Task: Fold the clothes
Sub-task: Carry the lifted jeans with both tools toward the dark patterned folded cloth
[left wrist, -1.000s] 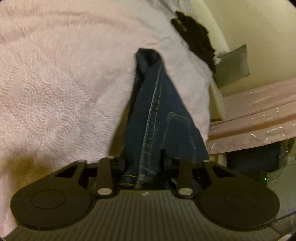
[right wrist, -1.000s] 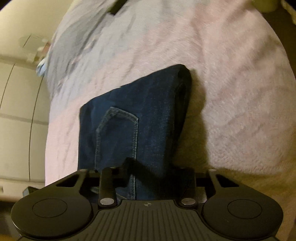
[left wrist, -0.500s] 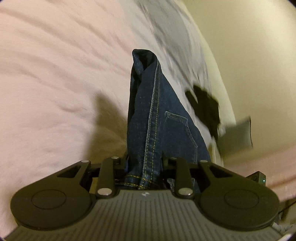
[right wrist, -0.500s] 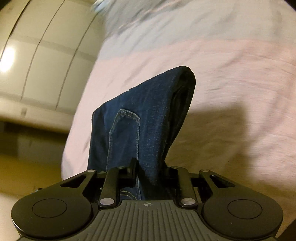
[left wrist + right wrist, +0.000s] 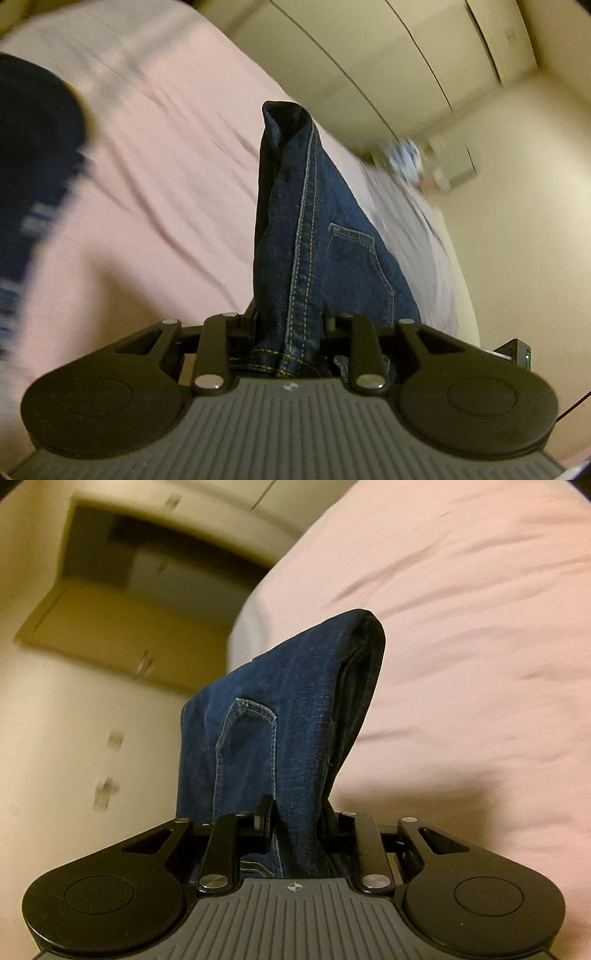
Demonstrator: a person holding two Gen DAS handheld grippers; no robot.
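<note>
Folded dark blue jeans (image 5: 314, 236) with yellow stitching and a back pocket hang lifted above the pink bed (image 5: 155, 155). My left gripper (image 5: 288, 325) is shut on one end of the folded bundle. The same jeans (image 5: 280, 709) show in the right wrist view, where my right gripper (image 5: 299, 823) is shut on the other end. Both pairs of fingers are mostly hidden by the denim.
A dark navy garment (image 5: 33, 155) with light stripes lies blurred at the left on the bed. Cream cupboard doors and wall (image 5: 424, 74) stand beyond the bed. The bed edge (image 5: 247, 609) and a cream wall with a dark recess (image 5: 140, 554) show in the right wrist view.
Both grippers have swung with the jeans still clamped. The views have turned from the bed towards its far edge and the walls. The dark garment has come into the left view.
</note>
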